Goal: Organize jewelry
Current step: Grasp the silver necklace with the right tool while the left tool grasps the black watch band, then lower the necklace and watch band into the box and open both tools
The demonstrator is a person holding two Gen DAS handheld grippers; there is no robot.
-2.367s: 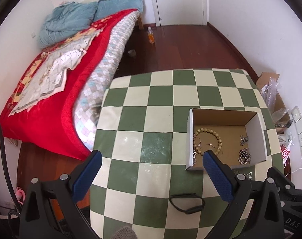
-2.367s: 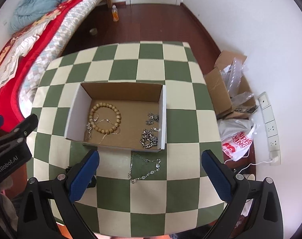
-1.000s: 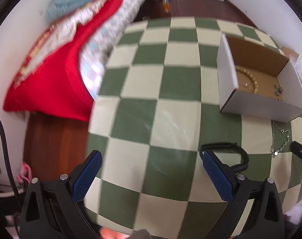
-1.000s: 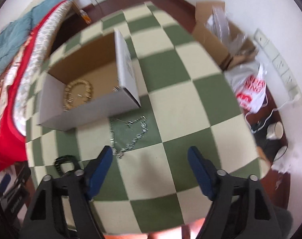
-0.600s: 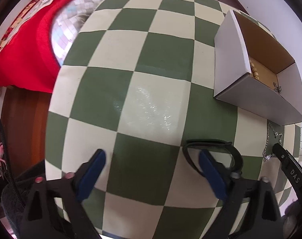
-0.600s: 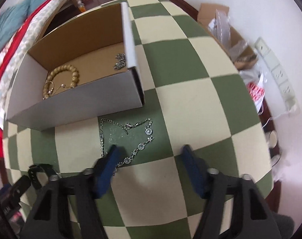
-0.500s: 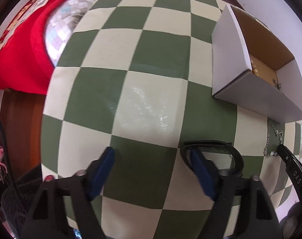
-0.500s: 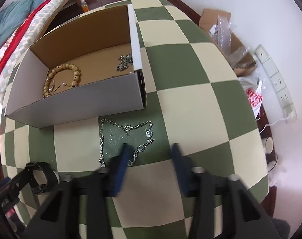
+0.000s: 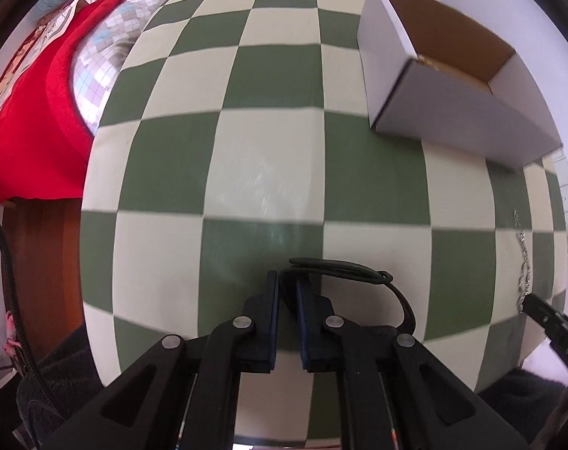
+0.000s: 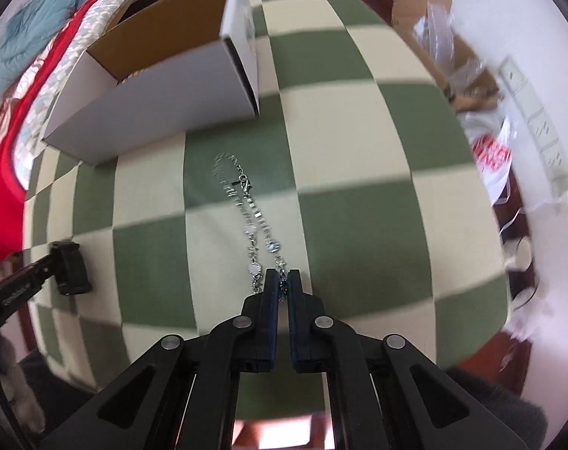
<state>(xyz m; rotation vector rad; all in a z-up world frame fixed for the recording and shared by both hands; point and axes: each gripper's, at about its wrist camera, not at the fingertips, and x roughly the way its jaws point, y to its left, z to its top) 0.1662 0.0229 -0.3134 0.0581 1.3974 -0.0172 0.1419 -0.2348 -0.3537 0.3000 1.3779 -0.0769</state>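
Observation:
My left gripper [image 9: 286, 281] is shut on the near left part of a black band bracelet [image 9: 358, 269] that lies on the green-and-cream checkered table [image 9: 269, 172]. My right gripper [image 10: 282, 279] is shut on the near end of a silver chain bracelet [image 10: 246, 206], which trails away over the table toward the box. The open white cardboard box [image 9: 448, 93] stands at the far right in the left wrist view and at the upper left in the right wrist view [image 10: 160, 86]. Its contents are mostly hidden by its near wall.
A bed with a red cover [image 9: 32, 86] runs along the table's left side. On the floor to the right are a cardboard box with plastic bags [image 10: 445, 45], a white bag with red print [image 10: 490, 153] and a power strip [image 10: 538, 127].
Both grippers dropped low to the table and closed. The left one shut on the black band, the right one on the silver chain's near end, which now lies stretched out straight.

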